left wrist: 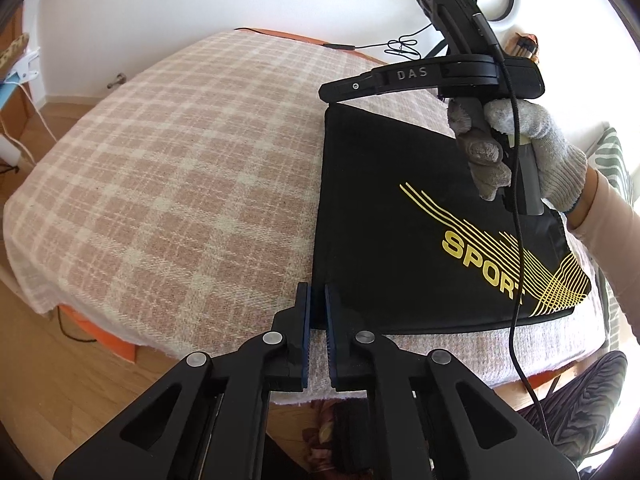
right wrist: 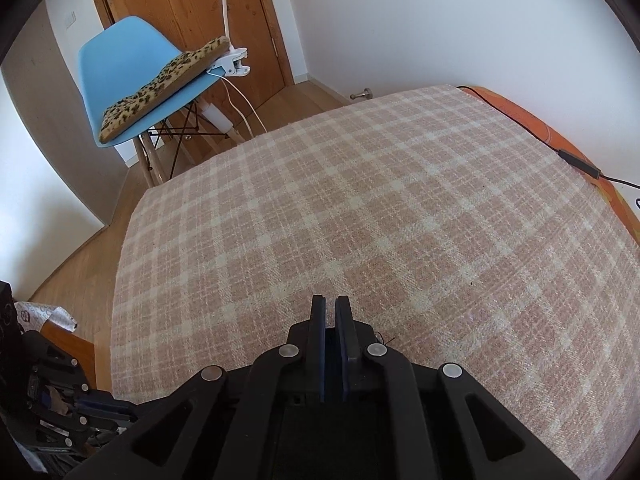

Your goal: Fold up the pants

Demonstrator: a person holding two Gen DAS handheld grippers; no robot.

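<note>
The black pants (left wrist: 404,216) lie folded into a flat rectangle with a yellow SPORT print on the plaid blanket (left wrist: 192,184). My left gripper (left wrist: 319,292) is at their near left corner. Its pads (left wrist: 306,320) stand a thin slit apart with nothing pinched between them. A gloved hand (left wrist: 532,148) holds my right gripper (left wrist: 332,90) just above the far edge of the pants, with its tip over their far left corner. In the right wrist view the right gripper (right wrist: 330,300) points out over the bare blanket (right wrist: 400,220), its jaws drawn together and no cloth visible in them.
A blue chair (right wrist: 124,60) with a leopard-print cushion (right wrist: 160,84) and a clip lamp stands by the wooden door (right wrist: 192,0) beyond the bed's corner. A black cable (right wrist: 576,162) runs along the far orange edge. Wood floor (left wrist: 52,380) surrounds the bed.
</note>
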